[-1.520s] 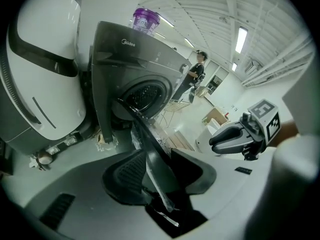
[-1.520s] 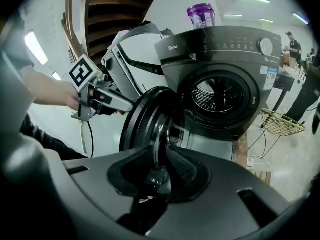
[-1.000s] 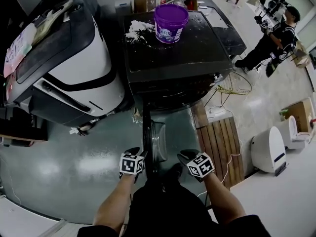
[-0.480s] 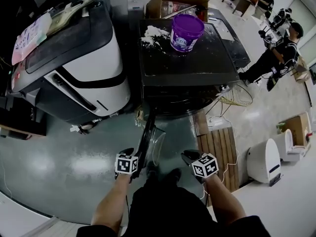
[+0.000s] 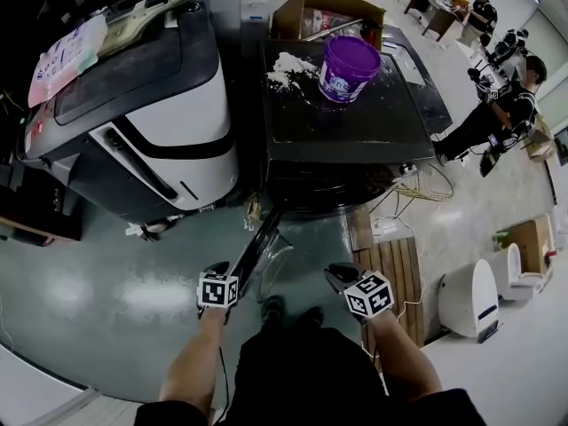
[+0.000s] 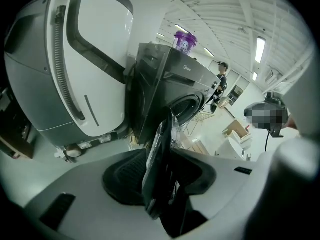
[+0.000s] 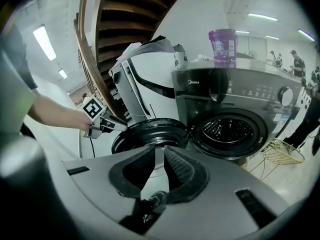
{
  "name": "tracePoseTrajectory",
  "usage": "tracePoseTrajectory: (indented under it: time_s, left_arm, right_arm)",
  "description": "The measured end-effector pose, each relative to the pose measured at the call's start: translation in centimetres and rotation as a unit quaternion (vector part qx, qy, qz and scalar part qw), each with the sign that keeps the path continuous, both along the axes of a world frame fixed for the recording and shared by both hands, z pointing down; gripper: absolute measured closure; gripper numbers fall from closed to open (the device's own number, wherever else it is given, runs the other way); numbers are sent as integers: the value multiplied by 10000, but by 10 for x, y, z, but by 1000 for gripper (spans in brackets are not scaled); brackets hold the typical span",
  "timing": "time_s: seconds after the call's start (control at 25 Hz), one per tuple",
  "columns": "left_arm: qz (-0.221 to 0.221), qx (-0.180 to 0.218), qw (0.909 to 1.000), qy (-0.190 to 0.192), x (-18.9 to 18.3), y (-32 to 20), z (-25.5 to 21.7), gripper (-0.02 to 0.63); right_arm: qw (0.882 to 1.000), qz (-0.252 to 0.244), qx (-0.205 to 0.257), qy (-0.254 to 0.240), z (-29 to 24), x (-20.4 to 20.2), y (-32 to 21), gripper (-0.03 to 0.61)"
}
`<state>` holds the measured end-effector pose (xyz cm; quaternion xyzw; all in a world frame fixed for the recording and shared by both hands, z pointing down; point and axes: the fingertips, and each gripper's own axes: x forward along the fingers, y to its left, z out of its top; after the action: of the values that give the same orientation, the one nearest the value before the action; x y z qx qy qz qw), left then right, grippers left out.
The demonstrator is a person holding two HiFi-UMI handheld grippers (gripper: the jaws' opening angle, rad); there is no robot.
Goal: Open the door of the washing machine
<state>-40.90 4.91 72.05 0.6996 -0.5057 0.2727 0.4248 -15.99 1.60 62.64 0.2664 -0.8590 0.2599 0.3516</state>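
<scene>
The black front-loading washing machine (image 5: 346,122) stands ahead of me with its round door (image 5: 259,248) swung out towards me. My left gripper (image 5: 229,280) is shut on the door's free edge. In the left gripper view the door's dark rim and clear glass (image 6: 165,129) sit clamped between the pads of the left gripper (image 6: 162,156). The right gripper view shows the open door (image 7: 150,134), the bare drum opening (image 7: 232,131) and the left gripper (image 7: 107,125) at the rim. My right gripper (image 5: 337,276) (image 7: 160,151) hangs beside the door, shut on nothing.
A purple bucket (image 5: 349,67) and white powder (image 5: 288,67) rest on the washer's top, with a cardboard box (image 5: 311,11) behind. A big white and grey machine (image 5: 151,105) stands close on the left. A wooden pallet (image 5: 390,278), cables (image 5: 417,189) and people (image 5: 497,105) are to the right.
The left gripper has moved left with the door's edge, and the door has swung further away from the washer's front. The right gripper has shifted slightly and stays free.
</scene>
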Motion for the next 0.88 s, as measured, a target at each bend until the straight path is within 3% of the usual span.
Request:
tracePoseTrajectory:
  time_s: [0.32, 0.6, 0.88]
  left_arm:
    - [-177, 183, 9991, -345, -25, -18, -17, 462]
    - [-447, 536, 9971, -303, -5, -22, -52, 462]
    - [-727, 774, 9942, -189, 62, -15, -77, 465]
  right_arm:
    - [9966, 754, 191, -258, -30, 32, -47, 523]
    - [9971, 485, 317, -490, -42, 36, -48, 532]
    - [9976, 36, 342, -598, -39, 75, -32, 537]
